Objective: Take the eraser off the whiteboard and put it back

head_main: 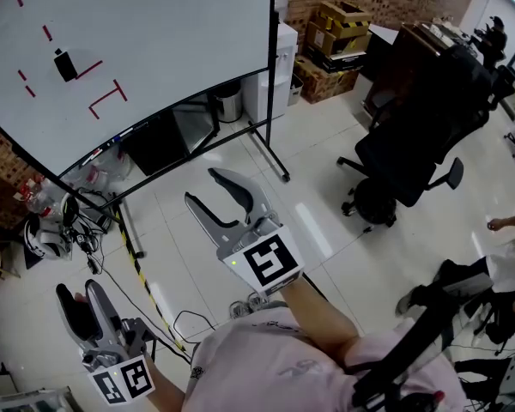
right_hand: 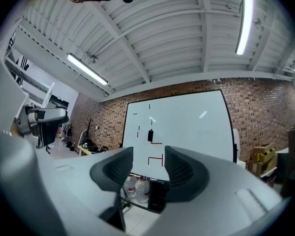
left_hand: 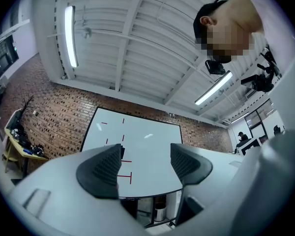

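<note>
The whiteboard (head_main: 172,33) stands on a wheeled frame some way ahead of me, with short red lines drawn on it. A small black eraser (head_main: 65,64) sticks to its upper left part; in the right gripper view the eraser (right_hand: 150,135) shows above the jaws. My left gripper (head_main: 81,297) is low at the left, open and empty, far from the board. In the left gripper view the board (left_hand: 147,141) fills the gap between the jaws. My right gripper (head_main: 204,187) is held higher in the middle, also open with nothing between its fingers.
A black office chair (head_main: 412,144) stands at the right, with cardboard boxes (head_main: 335,33) behind it. The board's frame leg (head_main: 275,157) reaches onto the white floor. Cables, bottles (head_main: 43,196) and a helmet lie under the board at the left. Another person's hand (head_main: 506,224) shows at the right edge.
</note>
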Tool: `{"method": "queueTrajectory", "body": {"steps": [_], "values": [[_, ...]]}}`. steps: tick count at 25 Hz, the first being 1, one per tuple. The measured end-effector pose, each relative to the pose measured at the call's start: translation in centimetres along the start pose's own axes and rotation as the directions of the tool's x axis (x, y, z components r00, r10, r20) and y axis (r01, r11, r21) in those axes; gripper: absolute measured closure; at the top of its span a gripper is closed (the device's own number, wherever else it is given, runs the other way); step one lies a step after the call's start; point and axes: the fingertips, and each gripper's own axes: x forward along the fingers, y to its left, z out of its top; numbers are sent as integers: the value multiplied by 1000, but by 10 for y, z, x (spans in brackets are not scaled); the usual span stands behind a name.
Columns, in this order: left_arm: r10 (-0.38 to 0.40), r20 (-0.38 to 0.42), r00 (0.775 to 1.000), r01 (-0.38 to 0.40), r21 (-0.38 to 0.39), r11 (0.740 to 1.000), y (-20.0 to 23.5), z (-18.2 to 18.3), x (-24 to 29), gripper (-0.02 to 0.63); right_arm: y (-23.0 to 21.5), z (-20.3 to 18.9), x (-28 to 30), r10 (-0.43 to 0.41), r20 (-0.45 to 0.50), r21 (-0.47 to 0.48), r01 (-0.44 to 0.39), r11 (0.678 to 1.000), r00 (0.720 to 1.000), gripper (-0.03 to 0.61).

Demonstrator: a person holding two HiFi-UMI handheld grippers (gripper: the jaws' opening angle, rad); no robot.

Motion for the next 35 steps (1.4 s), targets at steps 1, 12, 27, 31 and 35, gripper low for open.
{"method": "queueTrajectory", "body": {"steps": [1,12,27,31,35], "values": [[1,-1,1000,-1,1,1000,0,0,0,311,0,0,0,3,0,0,-3,1000,1000,385],[2,-2,1000,-2,16,1000,-8,4,-3,311,0,-6,-1,21,2,10,-21,1000,1000,385],[15,-2,1000,-15,17,1000,-10,4,-3,311,-6,-10,-4,25,-7,31,-25,999,1000,385],[12,2,1000,-12,17,1000,-12,4,-3,311,-7,-11,-6,20,-10,35,-20,999,1000,385],[6,1,1000,-6,14,1000,-13,4,-2,311,-7,-12,-6,22,-13,36,-21,999,1000,385]]}}
